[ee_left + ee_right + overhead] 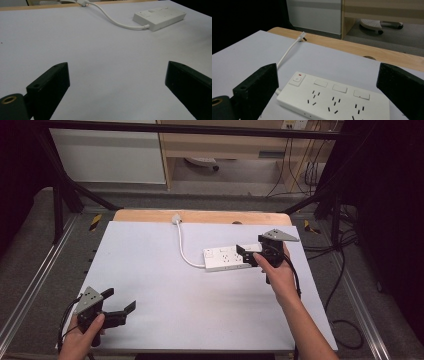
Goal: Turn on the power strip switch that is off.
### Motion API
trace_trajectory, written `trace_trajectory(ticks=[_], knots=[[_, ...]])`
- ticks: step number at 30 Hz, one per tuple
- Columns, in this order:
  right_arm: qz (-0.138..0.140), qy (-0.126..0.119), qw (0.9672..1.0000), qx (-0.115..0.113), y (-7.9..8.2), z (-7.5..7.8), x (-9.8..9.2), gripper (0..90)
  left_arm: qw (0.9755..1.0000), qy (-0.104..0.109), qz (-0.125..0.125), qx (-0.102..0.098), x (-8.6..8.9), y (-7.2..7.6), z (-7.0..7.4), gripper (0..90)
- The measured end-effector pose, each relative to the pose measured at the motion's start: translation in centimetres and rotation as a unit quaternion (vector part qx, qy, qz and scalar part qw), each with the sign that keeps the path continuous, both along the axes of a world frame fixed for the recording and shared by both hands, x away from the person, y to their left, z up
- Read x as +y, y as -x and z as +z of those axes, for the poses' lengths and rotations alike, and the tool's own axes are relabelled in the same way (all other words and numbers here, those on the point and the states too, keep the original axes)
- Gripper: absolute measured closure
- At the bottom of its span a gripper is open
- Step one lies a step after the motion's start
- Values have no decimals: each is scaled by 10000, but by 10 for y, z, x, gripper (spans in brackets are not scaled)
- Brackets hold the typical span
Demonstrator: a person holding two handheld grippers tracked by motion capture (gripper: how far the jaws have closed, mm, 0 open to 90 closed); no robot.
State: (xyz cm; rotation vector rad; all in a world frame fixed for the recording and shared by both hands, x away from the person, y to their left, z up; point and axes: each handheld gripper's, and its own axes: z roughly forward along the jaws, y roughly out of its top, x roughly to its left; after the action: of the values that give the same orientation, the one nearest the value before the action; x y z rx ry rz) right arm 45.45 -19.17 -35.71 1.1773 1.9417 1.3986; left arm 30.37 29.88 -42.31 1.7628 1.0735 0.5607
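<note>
A white power strip lies flat on the white table top, right of centre, with its sockets facing up. Its white cable curves back to a plug at the far edge. My right gripper hovers open over the strip's right end. In the right gripper view the strip sits low between the two spread jaws, its rocker switch at the left end. My left gripper is open near the front left corner and holds nothing. From there the strip lies far off.
The white top covers a wooden table whose bare edge shows at the back. A black metal frame surrounds the table. Cables trail on the floor at the right. A cabinet stands behind.
</note>
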Motion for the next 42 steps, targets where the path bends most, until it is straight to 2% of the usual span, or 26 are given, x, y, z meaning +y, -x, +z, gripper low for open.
trace_trajectory(ticks=[22,42], knots=[[11,240,9994,230,-29,-18,19,64,10000,7,3,-1,0,0,0,58],[40,350,9983,472,-42,-33,25,82,10000,-24,-4,-4,1,0,0,58]])
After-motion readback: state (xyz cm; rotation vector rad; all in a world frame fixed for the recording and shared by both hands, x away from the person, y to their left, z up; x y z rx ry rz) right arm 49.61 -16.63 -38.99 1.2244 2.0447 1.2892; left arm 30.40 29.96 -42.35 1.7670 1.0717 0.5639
